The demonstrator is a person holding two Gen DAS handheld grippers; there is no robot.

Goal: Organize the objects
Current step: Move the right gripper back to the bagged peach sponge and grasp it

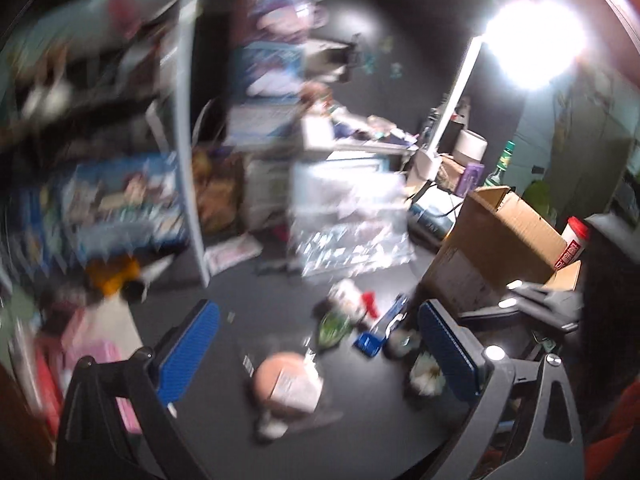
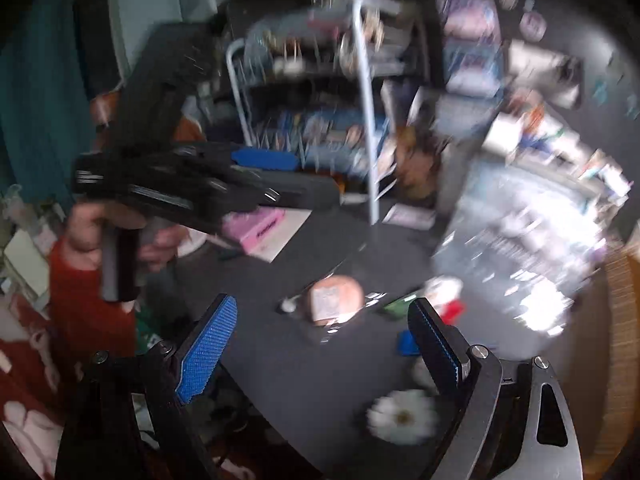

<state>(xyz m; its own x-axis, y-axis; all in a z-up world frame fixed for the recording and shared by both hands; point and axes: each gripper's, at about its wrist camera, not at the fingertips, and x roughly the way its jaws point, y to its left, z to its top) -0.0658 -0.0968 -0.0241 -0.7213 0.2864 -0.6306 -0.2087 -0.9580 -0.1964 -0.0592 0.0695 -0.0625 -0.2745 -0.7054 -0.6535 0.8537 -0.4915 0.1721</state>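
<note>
Both views are blurred. Small items lie loose on a dark tabletop [image 1: 240, 288]: a peach round packaged thing [image 1: 286, 384] [image 2: 336, 294], a green piece [image 1: 332, 326], a red piece [image 1: 370, 304] [image 2: 454, 308], a blue piece [image 1: 380, 328] and a white flower [image 2: 402, 416]. My left gripper [image 1: 320, 312] hangs open above them, its blue pads [image 1: 192, 344] wide apart and touching nothing. My right gripper [image 2: 322, 304] is open too, over the same cluster, with nothing gripped. In the right wrist view the left gripper's body [image 2: 200, 188] shows at the left, held by a hand [image 2: 84, 220] in a red sleeve.
An open cardboard box [image 1: 496, 248] with a red-capped white bottle [image 1: 574, 240] behind it stands at the right. A white metal rack [image 2: 364, 120] full of boxes is at the back. A shiny clear plastic pack [image 1: 348, 220], a pink box [image 2: 256, 228] and a bright lamp [image 1: 532, 40] are nearby.
</note>
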